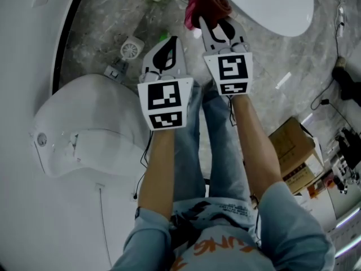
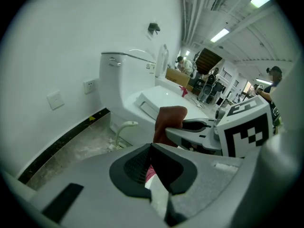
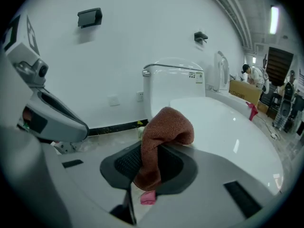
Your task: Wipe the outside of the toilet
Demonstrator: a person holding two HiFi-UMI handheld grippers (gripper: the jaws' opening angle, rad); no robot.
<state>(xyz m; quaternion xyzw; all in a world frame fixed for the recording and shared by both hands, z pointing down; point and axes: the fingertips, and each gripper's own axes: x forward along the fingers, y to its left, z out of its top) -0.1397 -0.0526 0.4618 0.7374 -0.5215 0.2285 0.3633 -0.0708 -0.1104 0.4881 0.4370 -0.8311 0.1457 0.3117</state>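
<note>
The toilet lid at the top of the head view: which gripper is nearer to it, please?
Right. The right gripper, shut on the red cloth, is beside the toilet lid's edge; the left gripper sits farther back, to its left.

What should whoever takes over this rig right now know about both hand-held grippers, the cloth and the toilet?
Left hand-held gripper: shut, empty, beside the right one.
Right hand-held gripper: shut on the reddish-brown cloth.
Toilet: straight ahead, lid down; the cloth is by its front edge, contact unclear.
Done: cloth is in grip.
Left: wiping the toilet's outside; no wiped area shows.
</note>
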